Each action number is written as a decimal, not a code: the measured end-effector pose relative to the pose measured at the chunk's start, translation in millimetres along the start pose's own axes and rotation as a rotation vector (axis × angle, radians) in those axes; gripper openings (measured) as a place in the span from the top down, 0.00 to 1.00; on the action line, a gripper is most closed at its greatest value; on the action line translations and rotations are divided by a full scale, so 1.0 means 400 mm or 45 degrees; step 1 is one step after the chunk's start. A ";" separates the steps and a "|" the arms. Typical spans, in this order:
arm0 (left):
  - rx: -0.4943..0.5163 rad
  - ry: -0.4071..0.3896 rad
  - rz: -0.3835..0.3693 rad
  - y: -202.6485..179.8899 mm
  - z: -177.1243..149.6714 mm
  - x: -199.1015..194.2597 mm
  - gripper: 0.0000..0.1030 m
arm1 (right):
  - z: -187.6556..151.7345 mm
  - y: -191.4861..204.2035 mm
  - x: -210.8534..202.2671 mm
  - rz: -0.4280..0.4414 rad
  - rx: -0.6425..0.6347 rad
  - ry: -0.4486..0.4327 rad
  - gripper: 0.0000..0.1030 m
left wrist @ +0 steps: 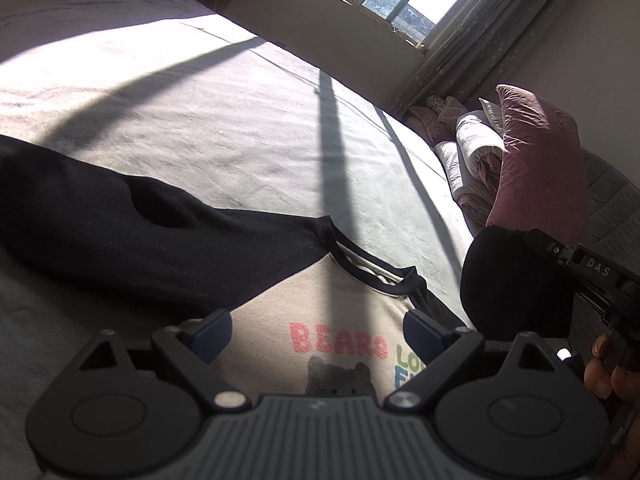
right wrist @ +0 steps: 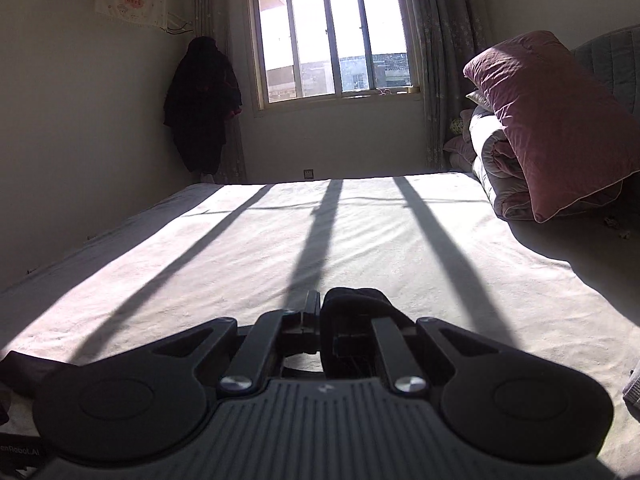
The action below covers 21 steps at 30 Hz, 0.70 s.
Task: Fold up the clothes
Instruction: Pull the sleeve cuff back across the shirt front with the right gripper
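A beige T-shirt [left wrist: 320, 312] with black sleeves and a pink "BEARS" print lies face up on the bed. Its one black sleeve [left wrist: 140, 224] spreads out flat to the left. My left gripper [left wrist: 318, 332] hovers open just above the chest print, with nothing between its blue pads [left wrist: 212, 330]. At the right of the left wrist view, a hand holds my right gripper [left wrist: 534, 240], and the shirt's other black sleeve [left wrist: 504, 280] hangs bunched from its tip. In the right wrist view my right gripper [right wrist: 320, 312] is shut on that black sleeve [right wrist: 352, 304], which drapes over its right finger.
The pale bed sheet [right wrist: 280, 240] stretches ahead, striped by window shadows. A pink pillow [right wrist: 560, 128] leans on rolled quilts [right wrist: 496, 160] by the grey headboard [right wrist: 612, 64] at the right. A dark coat [right wrist: 200, 108] hangs in the far corner beside the window [right wrist: 332, 36].
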<state>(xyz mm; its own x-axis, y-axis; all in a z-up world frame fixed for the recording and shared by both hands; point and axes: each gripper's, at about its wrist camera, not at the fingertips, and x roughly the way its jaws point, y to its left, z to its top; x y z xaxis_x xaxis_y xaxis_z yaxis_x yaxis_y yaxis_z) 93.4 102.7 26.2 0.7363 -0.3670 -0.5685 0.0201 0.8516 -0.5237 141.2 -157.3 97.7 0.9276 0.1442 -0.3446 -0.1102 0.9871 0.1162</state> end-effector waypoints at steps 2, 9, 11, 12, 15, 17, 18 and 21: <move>-0.014 -0.010 -0.003 0.006 0.003 -0.006 0.10 | -0.028 0.030 0.021 0.029 -0.013 0.038 0.92; -0.081 -0.028 0.002 0.032 0.014 -0.012 0.11 | -0.147 0.115 0.081 0.100 -0.036 0.187 0.92; -0.087 -0.026 0.005 0.035 0.015 -0.012 0.11 | -0.185 0.130 0.093 0.109 -0.048 0.225 0.92; -0.088 -0.025 0.007 0.036 0.015 -0.011 0.11 | -0.202 0.136 0.100 0.111 -0.050 0.244 0.92; -0.091 -0.021 0.012 0.038 0.016 -0.009 0.11 | -0.248 0.145 0.118 0.113 -0.039 0.306 0.92; -0.090 -0.016 0.017 0.039 0.015 -0.007 0.11 | -0.273 0.146 0.129 0.113 -0.025 0.345 0.92; -0.089 -0.013 0.020 0.039 0.015 -0.005 0.11 | -0.286 0.145 0.131 0.115 -0.014 0.351 0.92; -0.086 -0.004 0.027 0.039 0.012 -0.001 0.11 | -0.306 0.139 0.126 0.136 0.031 0.343 0.89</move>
<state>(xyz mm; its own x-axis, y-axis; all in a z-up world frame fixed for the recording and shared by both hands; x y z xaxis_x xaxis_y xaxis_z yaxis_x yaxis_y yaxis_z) 96.5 118.1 21.2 0.7380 -0.3480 -0.5781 -0.0412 0.8319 -0.5534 138.1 -86.5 -27.3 0.7827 0.2638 -0.5637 -0.1905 0.9638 0.1866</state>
